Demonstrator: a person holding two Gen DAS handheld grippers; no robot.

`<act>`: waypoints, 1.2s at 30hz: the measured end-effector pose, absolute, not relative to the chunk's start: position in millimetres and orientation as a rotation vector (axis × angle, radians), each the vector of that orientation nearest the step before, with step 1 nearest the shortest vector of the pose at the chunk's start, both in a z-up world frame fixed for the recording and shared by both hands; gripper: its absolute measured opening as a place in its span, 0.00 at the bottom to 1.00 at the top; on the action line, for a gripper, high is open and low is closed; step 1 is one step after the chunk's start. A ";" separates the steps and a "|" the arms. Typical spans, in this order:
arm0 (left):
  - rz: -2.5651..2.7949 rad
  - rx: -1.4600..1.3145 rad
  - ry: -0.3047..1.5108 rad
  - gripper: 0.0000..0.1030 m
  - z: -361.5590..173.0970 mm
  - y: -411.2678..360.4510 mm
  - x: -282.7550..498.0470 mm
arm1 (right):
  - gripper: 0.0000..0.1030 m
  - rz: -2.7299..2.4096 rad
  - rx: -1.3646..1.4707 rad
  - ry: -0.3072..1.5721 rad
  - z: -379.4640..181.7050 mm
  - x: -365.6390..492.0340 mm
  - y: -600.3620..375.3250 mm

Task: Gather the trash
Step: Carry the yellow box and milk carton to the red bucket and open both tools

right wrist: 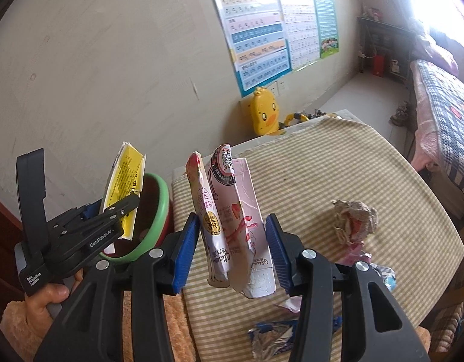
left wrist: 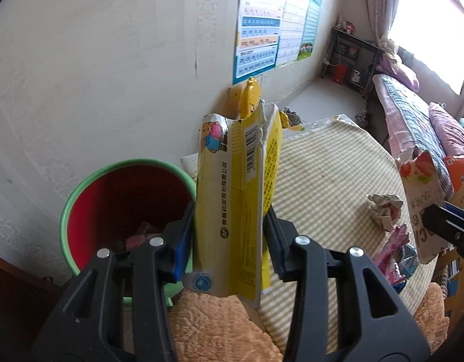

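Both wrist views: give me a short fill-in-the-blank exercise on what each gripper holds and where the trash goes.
The left gripper is shut on a flattened ____ carton.
The right gripper is shut on a ____ carton.
The bin has a ____ rim.
On the striped tablecloth lies a ____ paper ball.

Missing: yellow; pink; green; crumpled

The bin [left wrist: 123,205] loses its near side behind the left gripper [left wrist: 228,241] and the yellow carton [left wrist: 235,199], and what lies in its bottom is too dark to name. The toy duck [left wrist: 250,96] shows only its top above that carton. Poster [right wrist: 256,33] print is too small to read, and window [left wrist: 434,30] glare washes out the top right corner.
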State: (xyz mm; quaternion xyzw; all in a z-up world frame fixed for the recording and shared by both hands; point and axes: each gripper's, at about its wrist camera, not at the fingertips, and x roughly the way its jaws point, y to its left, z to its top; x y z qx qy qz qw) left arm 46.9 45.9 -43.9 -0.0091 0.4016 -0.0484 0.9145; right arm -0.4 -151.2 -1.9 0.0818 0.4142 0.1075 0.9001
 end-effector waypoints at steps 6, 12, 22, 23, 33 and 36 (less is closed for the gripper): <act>-0.069 -0.047 0.838 0.40 -48.1 66.6 47.1 | 0.43 0.255 0.137 0.872 -4.3 6.0 -128.5; -0.033 -0.065 0.844 0.40 -52.7 86.0 48.7 | 0.43 0.296 0.104 0.893 -8.1 14.6 -106.0; 0.046 -0.080 0.869 0.41 -62.0 122.2 47.1 | 0.43 0.360 0.062 0.914 -12.6 33.4 -70.5; 0.052 -0.079 0.870 0.41 -62.1 125.1 46.1 | 0.43 0.367 0.058 0.914 -12.8 35.3 -66.9; 0.116 -0.096 0.882 0.41 -69.4 151.9 44.7 | 0.43 0.415 0.038 0.933 -20.2 53.3 -41.3; 0.126 -0.105 0.891 0.41 -72.9 157.5 48.3 | 0.43 0.421 0.030 0.937 -22.2 57.9 -35.4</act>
